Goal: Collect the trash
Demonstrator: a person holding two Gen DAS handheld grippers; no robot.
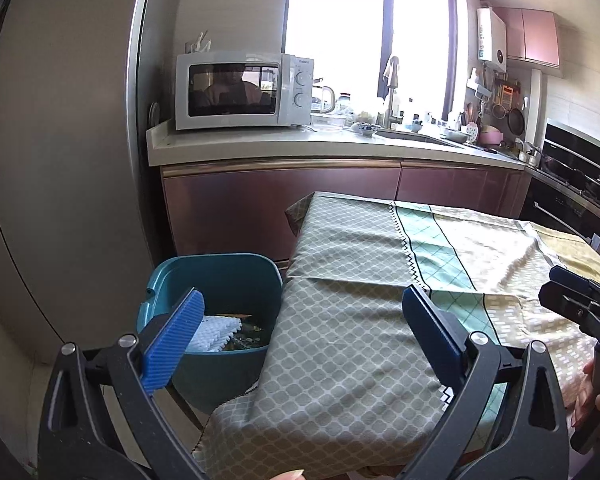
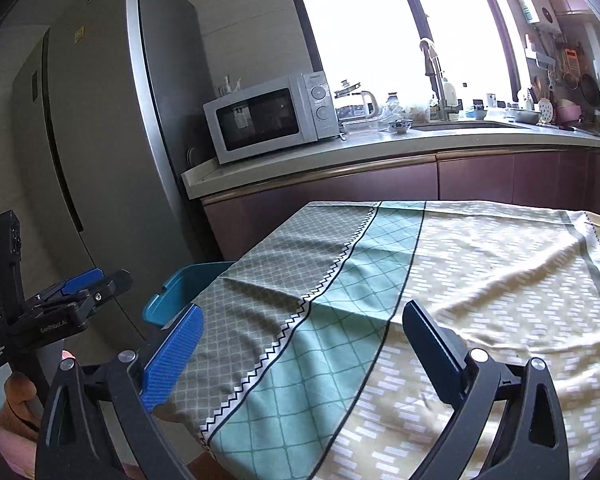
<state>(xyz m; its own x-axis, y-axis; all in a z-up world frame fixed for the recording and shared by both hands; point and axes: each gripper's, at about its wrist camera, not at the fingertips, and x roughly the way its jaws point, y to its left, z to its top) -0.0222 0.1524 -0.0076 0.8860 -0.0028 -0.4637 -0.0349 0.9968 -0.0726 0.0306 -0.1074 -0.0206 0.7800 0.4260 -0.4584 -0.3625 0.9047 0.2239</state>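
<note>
Kitchen table (image 1: 380, 320) under a patterned cloth shows no litter. Collected trash (image 1: 220, 334) lies in the teal bin (image 1: 236, 268) beside the table's left edge, just ahead of the left tongs (image 1: 304, 320). Both left and right tongs (image 2: 304, 334) gape wide, holding nothing.

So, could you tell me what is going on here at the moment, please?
A person holds a hand-held gripper in each hand over a table covered with a patterned tablecloth. The left hand-held gripper and the right hand-held gripper are both open and hold nothing. A teal bin beside the table already contains a white piece and other scraps. No trash shows on the cloth.
</note>
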